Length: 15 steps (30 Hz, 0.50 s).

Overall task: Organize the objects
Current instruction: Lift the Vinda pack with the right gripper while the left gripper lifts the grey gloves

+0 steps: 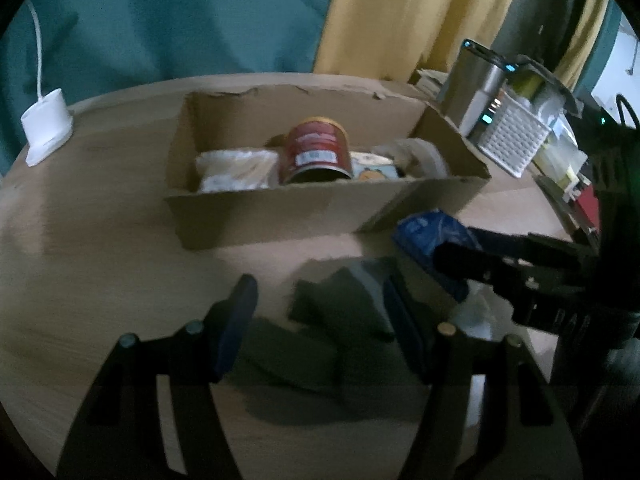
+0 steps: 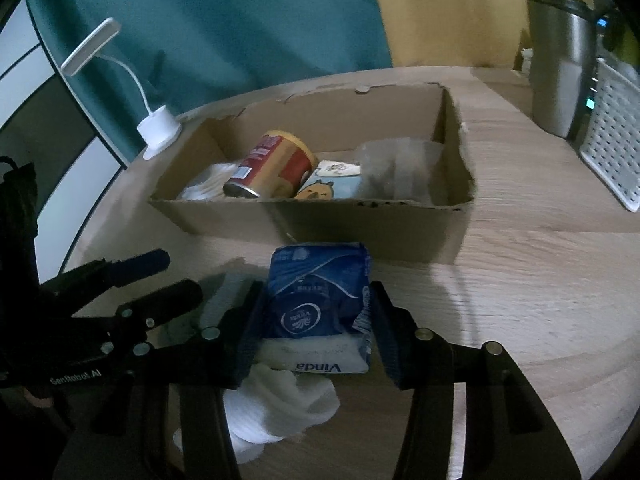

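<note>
Right gripper (image 2: 316,320) is clamped across a soft blue plastic pack of tissues (image 2: 320,292), one pad on each flank. The pack sits near the middle of the pale wooden table (image 2: 540,280), just in front of the shallow open brown cardboard box (image 2: 360,220). A loose white tissue (image 2: 276,404) spills from the pack's open near end.

Left gripper (image 1: 320,320) hangs over bare tabletop to the side, jaws apart, nothing between them.

Already in the box: a red and yellow tin can (image 2: 276,166) lying on its side, plus small packets.

Handling, by my reckoning: the pack is light and squashy, its film a little slick. A hold across the middle of the flanks suits it; too hard a squeeze crumples it. The trailing tissue may snag on the box's front wall.
</note>
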Tool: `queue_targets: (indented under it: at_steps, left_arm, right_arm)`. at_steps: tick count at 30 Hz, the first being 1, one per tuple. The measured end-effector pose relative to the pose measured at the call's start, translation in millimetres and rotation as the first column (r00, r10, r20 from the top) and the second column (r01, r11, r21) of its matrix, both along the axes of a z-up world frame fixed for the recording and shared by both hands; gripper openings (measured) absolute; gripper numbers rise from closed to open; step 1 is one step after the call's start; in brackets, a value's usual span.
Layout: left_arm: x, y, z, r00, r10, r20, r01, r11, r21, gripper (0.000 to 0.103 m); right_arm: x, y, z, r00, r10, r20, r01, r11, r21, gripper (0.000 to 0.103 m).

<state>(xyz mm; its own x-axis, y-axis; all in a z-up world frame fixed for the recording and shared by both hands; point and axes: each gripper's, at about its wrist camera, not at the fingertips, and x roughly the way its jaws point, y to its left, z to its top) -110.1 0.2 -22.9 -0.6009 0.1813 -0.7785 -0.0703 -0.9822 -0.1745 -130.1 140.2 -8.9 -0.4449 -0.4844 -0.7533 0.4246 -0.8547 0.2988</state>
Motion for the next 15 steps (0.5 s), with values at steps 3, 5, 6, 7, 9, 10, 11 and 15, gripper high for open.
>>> queue_targets:
  at_steps: [3,5,6,7,9,10,11,15]
  left_arm:
    - [0,6,-3,1.000,-0.017,0.009,0.017,1.000,0.001,0.067]
    - [0,9,-5,0.999,-0.026,0.019,0.026,1.000,-0.001,0.067]
    - [0,11,-8,0.999,-0.030,0.027,0.030,1.000,-0.001,0.067]
    - [-1,12,-9,0.999,-0.033,0.032,0.033,0.999,-0.002,0.067]
    - [-2,15,-14,0.998,-0.041,0.050,0.042,0.999,-0.008,0.067]
    - [-2,16,-16,0.997,-0.045,0.058,0.045,0.999,-0.012,0.067]
    - [-2,17,-17,0.997,-0.048,0.065,0.049,0.999,-0.012,0.067]
    - [0,22,-22,0.995,-0.063,0.083,0.065,0.998,-0.019,0.067]
  right_arm:
    - [2,4,2,1.000,-0.014,-0.007,0.014,1.000,-0.005,0.053]
    - [4,6,3,1.000,-0.023,-0.011,0.023,1.000,-0.008,0.053]
    - [6,7,3,1.000,-0.025,-0.013,0.025,1.000,-0.010,0.053]
    - [7,7,4,0.999,-0.028,-0.016,0.028,1.000,-0.013,0.053]
    - [8,8,5,0.999,-0.031,-0.020,0.031,0.999,-0.017,0.053]
    - [9,10,6,0.999,-0.033,-0.024,0.033,0.999,-0.018,0.053]
    - [9,10,7,0.999,-0.034,-0.027,0.033,0.999,-0.020,0.053]
    - [10,12,9,0.999,-0.035,-0.038,0.034,0.999,-0.025,0.053]
